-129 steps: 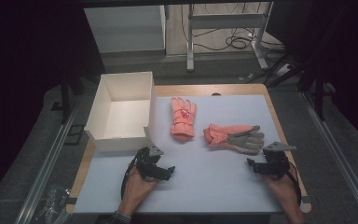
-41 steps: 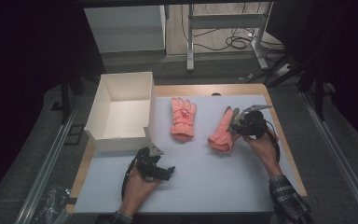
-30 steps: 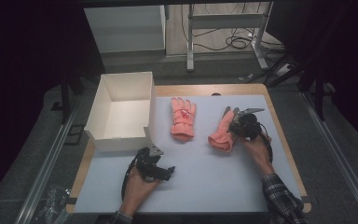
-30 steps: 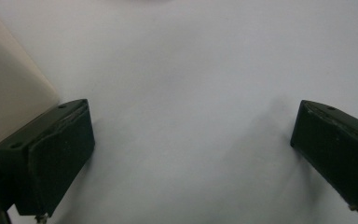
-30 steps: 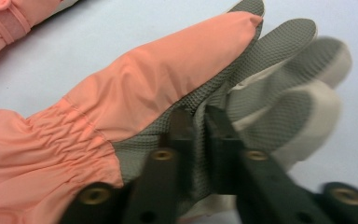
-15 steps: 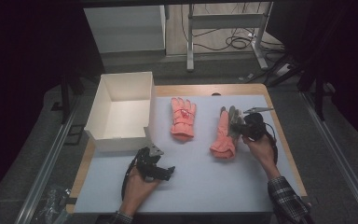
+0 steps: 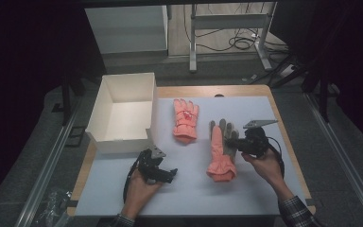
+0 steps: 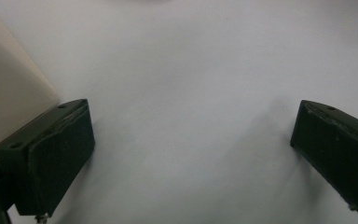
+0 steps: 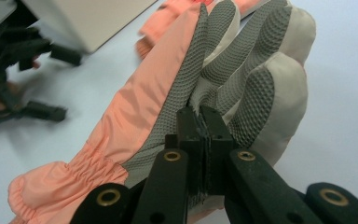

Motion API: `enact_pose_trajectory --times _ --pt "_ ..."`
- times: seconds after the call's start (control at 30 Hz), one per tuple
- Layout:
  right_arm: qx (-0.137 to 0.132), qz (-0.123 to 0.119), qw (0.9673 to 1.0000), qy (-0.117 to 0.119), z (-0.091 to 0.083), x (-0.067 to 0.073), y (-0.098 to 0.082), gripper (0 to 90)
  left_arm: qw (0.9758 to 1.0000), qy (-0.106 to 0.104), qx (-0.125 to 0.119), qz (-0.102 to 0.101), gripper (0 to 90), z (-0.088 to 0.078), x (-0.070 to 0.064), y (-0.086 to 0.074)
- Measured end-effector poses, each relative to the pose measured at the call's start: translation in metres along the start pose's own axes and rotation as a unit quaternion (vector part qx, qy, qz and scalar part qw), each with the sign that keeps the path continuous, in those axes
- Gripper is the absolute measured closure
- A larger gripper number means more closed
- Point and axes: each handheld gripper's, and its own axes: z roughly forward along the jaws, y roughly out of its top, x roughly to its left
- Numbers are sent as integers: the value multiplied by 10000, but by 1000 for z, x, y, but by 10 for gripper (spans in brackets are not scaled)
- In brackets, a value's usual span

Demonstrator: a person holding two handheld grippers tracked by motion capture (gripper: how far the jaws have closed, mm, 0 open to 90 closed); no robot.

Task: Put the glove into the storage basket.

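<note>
On the white-topped table (image 7: 246,189), beside one open white box (image 7: 123,113), you are lifting the nearer of two coral gloves (image 7: 219,156) by its grey palm, right gripper (image 7: 234,144) clenched on it. Your left gripper (image 7: 163,172) is resting spread and unladen; next, judging by the layout, you are carrying the glove boxward.

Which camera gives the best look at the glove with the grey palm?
The right gripper view: the grey-palmed glove shows close up, its textured palm pinched between the right gripper's shut jaws. The high view shows the same glove small, lying on the table.
</note>
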Motion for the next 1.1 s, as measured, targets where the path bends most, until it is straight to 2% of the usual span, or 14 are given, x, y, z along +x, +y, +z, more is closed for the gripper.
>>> enact_pose_trajectory --times 0.1,0.17,0.23,0.27,0.43,0.5,0.6,0.63,0.8,0.87,0.9,0.97,1.0,1.1 --pt "47 17 10000 75 4 4 -6 875 10000 6 1 -1 0 0 0 0" --pt "173 -34 9997 174 15 8 -15 874 10000 2 0 -17 0 0 0 0" --pt "230 -83 9996 152 19 8 -18 874 10000 2 1 -16 0 0 0 0" --pt "332 -158 9992 150 27 8 -22 874 10000 1 -1 -17 0 0 0 0" --pt "340 -255 9990 123 36 4 -28 862 10000 2 2 -14 0 0 0 0" --pt "319 -467 9984 22 33 5 -26 796 10000 2 2 -14 0 0 0 0" --pt "329 -617 9974 -172 29 6 -20 720 10000 2 2 -13 0 0 0 0" --pt "329 -617 9974 -172 29 6 -20 720 10000 2 2 -13 0 0 0 0" --pt "250 -480 9982 -263 23 -3 -5 591 10000 0 1 -13 0 0 0 0" --pt "245 -494 9981 -283 23 -5 -2 576 10000 0 2 -12 0 0 0 0" --pt "231 -517 9979 -326 24 -6 5 534 10000 1 -7 -22 0 0 0 0" --pt "213 -525 9978 -334 25 -6 7 526 10000 1 -9 -24 0 0 0 0" --pt "135 -529 9979 -348 27 -7 16 492 10000 1 -12 -27 0 0 0 0" --pt "80 -510 9980 -352 29 -8 24 472 10000 2 -10 -25 0 0 0 0"
